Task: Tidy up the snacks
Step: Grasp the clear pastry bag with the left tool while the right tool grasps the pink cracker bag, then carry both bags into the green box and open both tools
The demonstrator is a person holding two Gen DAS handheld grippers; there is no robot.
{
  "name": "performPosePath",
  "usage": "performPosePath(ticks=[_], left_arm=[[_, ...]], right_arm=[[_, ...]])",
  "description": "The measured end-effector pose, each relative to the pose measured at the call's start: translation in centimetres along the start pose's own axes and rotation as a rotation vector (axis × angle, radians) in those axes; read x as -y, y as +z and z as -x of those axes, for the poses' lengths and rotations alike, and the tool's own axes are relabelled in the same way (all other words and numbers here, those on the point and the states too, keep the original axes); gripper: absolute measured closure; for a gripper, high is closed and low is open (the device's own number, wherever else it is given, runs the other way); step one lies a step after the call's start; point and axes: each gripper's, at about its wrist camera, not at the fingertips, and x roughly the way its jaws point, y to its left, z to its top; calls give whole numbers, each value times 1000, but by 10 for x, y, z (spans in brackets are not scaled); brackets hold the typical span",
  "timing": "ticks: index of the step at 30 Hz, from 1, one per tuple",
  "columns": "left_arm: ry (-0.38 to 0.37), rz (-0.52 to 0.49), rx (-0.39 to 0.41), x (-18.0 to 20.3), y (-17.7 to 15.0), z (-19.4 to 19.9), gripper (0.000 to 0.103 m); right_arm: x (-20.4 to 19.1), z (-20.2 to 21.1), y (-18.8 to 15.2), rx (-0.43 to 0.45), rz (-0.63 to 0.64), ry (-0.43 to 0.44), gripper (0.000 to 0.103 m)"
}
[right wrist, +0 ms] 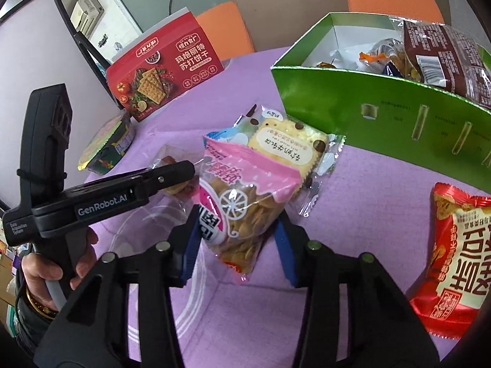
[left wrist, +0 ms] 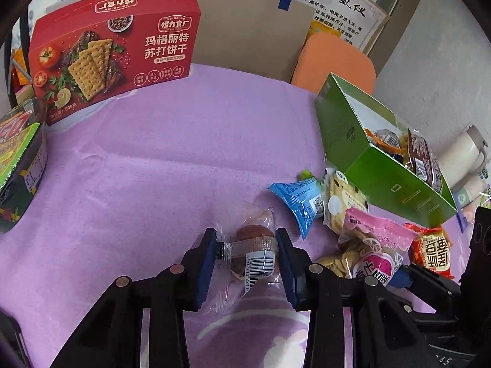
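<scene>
My left gripper point(left wrist: 247, 242) pinches the clear-wrapped pastry point(left wrist: 254, 239) between its pads. My right gripper point(right wrist: 237, 227) seems closed on the pink cracker bag point(right wrist: 242, 190), green box point(right wrist: 383, 116) ahead-right.

Red snack packet point(right wrist: 457, 254): right side cut by the frame edge. Round tin point(left wrist: 18, 168), far left: cut off by the lens rim. Blue packet point(left wrist: 302, 197): right end hidden under cracker packet point(left wrist: 343, 199). Green box point(right wrist: 383, 122) contents partly hidden behind its near wall.
</scene>
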Motion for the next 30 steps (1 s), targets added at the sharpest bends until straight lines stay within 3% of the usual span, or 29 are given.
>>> performPosePath(ticks=[6,15,21,30], left_arm=[[7,-18,6,11,-10,17,65],[-40,-89,59,51,-2,58,65],[-85,-139,80,89,8,70,65],[-119,-196,85,141,32,59,65]], right_arm=[[-7,19,-10,23,14,21,63],[-2,76,-20,132,-9,47,63],[24,119,-19,229,-56,14,63],[80,171,-7,355,-137,-120,63]])
